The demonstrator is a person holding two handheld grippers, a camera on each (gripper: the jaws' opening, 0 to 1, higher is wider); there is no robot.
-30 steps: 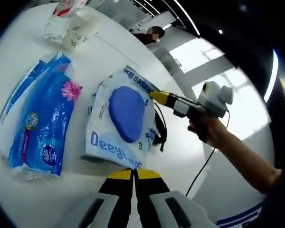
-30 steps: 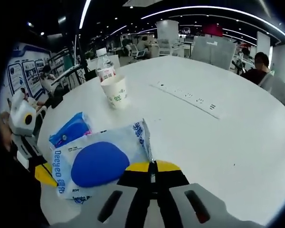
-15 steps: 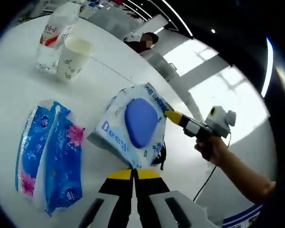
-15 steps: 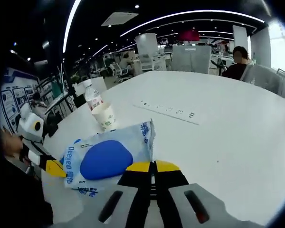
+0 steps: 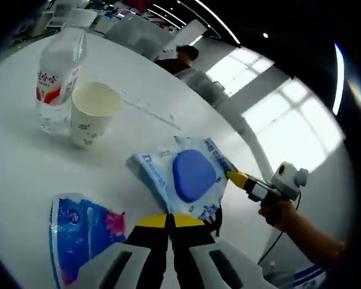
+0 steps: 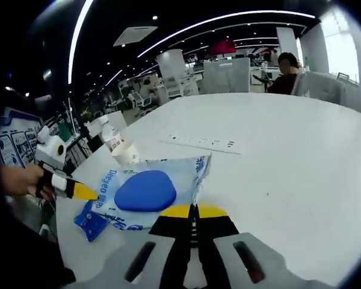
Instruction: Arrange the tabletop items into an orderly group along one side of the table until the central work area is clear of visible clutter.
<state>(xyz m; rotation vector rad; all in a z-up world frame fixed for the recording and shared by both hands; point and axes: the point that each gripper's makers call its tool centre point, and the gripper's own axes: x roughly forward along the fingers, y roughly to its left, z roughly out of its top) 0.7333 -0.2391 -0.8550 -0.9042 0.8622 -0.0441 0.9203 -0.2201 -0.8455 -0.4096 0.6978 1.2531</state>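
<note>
The white-and-blue soft plastic pack of wet wipes with a rounded blue flip lid (image 5: 191, 176) hung lifted above the round white table (image 5: 24, 162), carried between the two grippers over the side of the table nearest the person. It looked light and floppy: the film sagged and creased between the two holds, so it would likely bend rather than stay flat, and the smooth wrapper could slip. The sealed end seams seemed the best places to grip, being flat and thin; the stiff lid offered little to pinch.

The left gripper (image 5: 170, 220) had its yellow-tipped jaws pressed together on one end seam of the pack. The right gripper (image 6: 194, 211) likewise showed jaws closed with no gap, clamping the opposite edge (image 6: 200, 174); in the left gripper view its yellow tip (image 5: 236, 178) met the pack's far side.

Beneath, a blue tissue packet with a pink flower print (image 5: 84, 235) lay on the table. Farther in stood a white paper cup (image 5: 91, 120) just beside a clear plastic water bottle with a red label (image 5: 56, 84).
</note>
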